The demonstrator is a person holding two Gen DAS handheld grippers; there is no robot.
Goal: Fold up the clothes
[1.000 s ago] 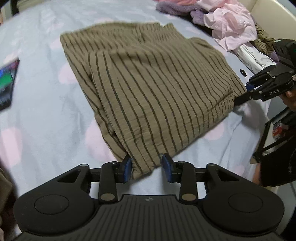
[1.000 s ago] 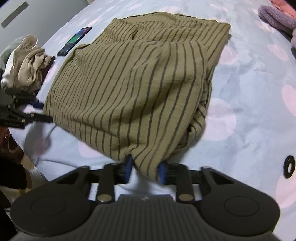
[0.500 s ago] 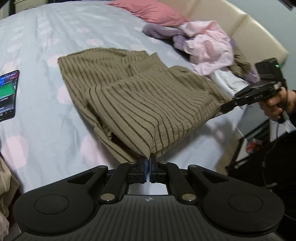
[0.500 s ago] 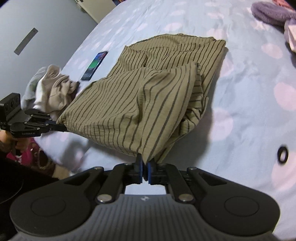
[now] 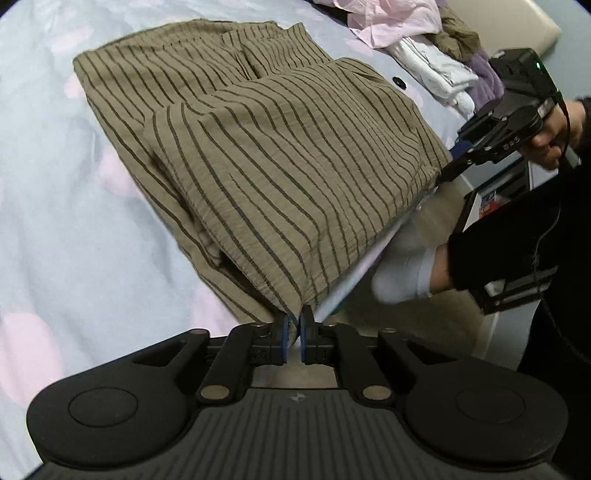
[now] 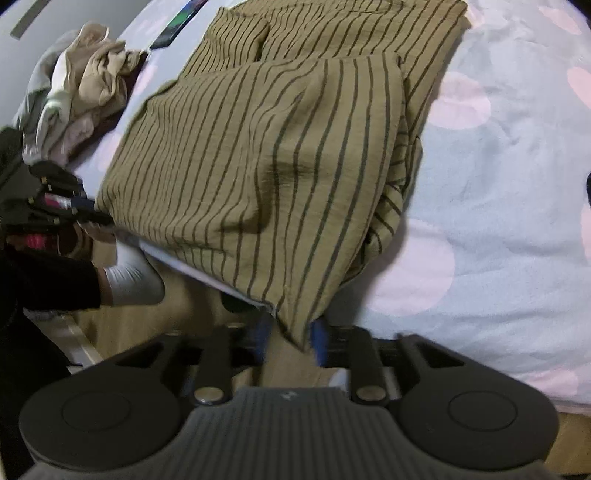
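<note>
An olive striped garment point(image 5: 280, 155) lies folded on the pale blue bed, its near edge hanging over the bed's side; it also shows in the right wrist view point(image 6: 266, 155). My left gripper point(image 5: 292, 334) is nearly shut, pinching the garment's near corner. My right gripper point(image 6: 290, 338) has its jaws parted, with the garment's other near corner hanging between them. The right gripper point(image 5: 454, 162) shows at the garment's far corner in the left wrist view. The left gripper point(image 6: 92, 218) shows at the left edge in the right wrist view.
A heap of pink, white and purple clothes point(image 5: 417, 40) lies at the bed's far right. Beige clothes point(image 6: 81, 88) and a phone point(image 6: 177, 26) lie on the left side. A foot in a white sock point(image 5: 402, 269) stands on the wooden floor beside the bed.
Both grippers pulled the garment's near edge back over the bed's side and lower. The right gripper's jaws went from shut to parted; the left stays pinched on its corner.
</note>
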